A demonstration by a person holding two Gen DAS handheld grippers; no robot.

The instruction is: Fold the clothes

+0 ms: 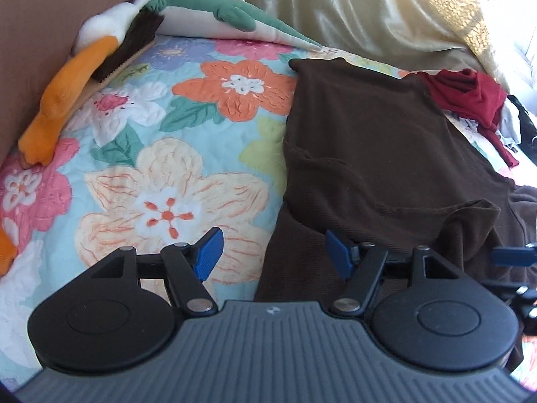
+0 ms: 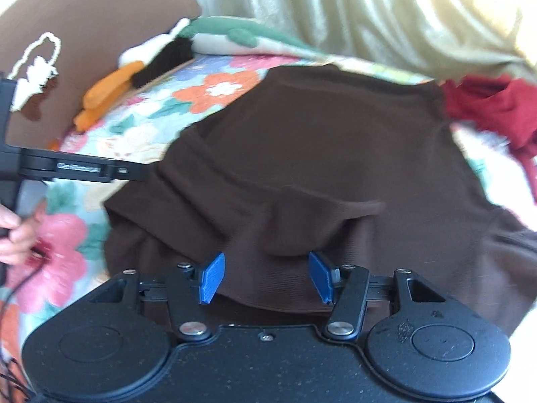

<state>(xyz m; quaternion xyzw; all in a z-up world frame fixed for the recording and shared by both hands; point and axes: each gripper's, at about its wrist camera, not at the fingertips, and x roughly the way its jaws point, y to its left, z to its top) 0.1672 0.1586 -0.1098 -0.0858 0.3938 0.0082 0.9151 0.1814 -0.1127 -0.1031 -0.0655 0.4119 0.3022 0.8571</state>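
A dark brown garment [image 1: 376, 154] lies partly folded on a floral quilt [image 1: 161, 154]. It also fills the middle of the right wrist view [image 2: 319, 154]. My left gripper [image 1: 273, 255] is open, over the garment's left near edge, one blue pad above the quilt and one above the cloth. My right gripper [image 2: 266, 277] is open just above the garment's near hem, holding nothing. A blue fingertip [image 1: 513, 256] of the right gripper shows at the right edge of the left wrist view.
A red garment [image 1: 470, 97] and more crumpled clothes lie at the far right. Plush toys, an orange one [image 1: 63, 100] and a green one [image 1: 218, 6], and a brush [image 1: 131, 50] lie along the brown headboard. A pale curtain [image 1: 369, 10] hangs behind.
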